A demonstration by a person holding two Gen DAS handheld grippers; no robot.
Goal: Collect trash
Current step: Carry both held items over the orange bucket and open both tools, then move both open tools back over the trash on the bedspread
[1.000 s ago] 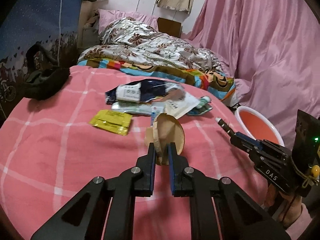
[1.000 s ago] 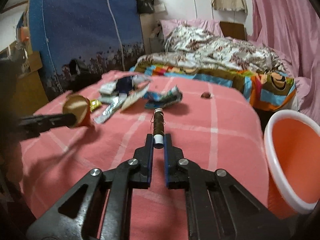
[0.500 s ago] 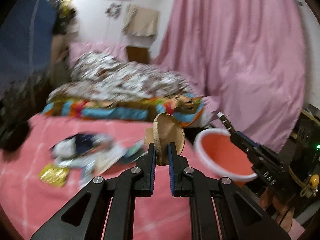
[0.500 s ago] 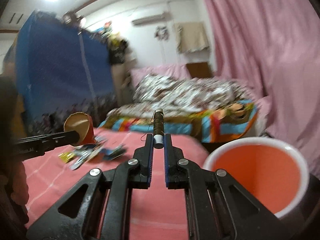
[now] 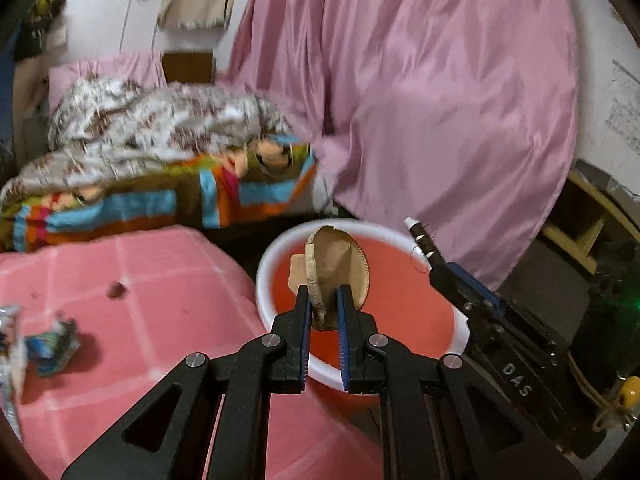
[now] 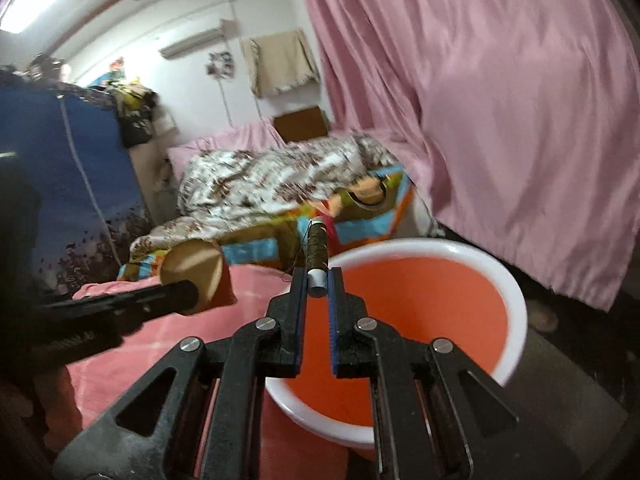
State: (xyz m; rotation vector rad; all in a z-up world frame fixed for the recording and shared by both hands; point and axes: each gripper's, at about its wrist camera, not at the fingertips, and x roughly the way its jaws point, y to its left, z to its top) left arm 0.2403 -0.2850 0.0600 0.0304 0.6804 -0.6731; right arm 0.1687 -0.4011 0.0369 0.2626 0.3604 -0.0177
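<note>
Left wrist only: wrappers [image 5: 50,350] on bedspread [image 5: 168,280].

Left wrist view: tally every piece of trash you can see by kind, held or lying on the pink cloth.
Crushed paper cup, held: 1
Thread spool, held: 1
Wrappers on the cloth: 2
Small dark scrap: 1
Total: 5

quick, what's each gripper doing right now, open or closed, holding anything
Left gripper: closed on a brown paper cup, over the orange bin.
Right gripper: closed on a spool of brown thread, over the bin.
</note>
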